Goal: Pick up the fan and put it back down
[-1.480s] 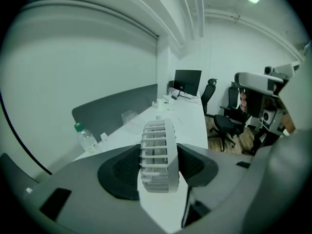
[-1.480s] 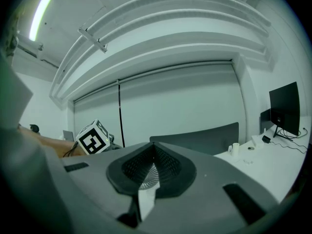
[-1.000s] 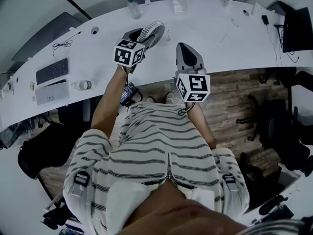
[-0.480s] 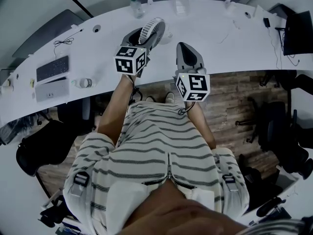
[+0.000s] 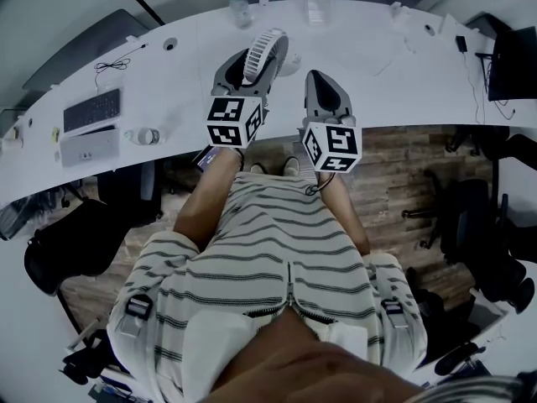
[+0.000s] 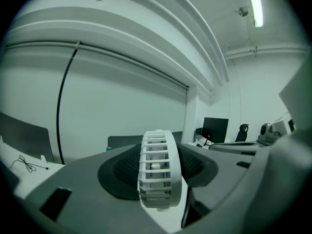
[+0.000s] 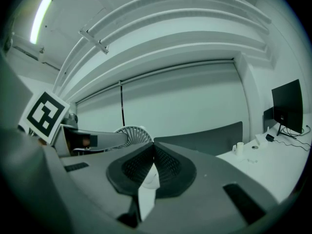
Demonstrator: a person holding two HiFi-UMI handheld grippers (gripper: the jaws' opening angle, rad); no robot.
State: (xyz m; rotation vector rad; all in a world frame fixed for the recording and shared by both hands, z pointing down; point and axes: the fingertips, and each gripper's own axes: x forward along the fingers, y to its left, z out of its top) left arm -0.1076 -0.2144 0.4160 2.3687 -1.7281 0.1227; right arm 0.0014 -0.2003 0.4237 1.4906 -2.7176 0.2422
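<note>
the left gripper (image 5: 250, 64) held the white fan (image 6: 158, 169) between its jaws, up over the long white desk (image 5: 394, 65). the right gripper (image 5: 319, 81) was beside it, jaws pinched together, with nothing in them.

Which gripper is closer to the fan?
Left. The left gripper holds the fan between its jaws. The right gripper sits beside it, apart from the fan, jaws together.

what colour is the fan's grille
White. The fan shows best in the left gripper view.
</note>
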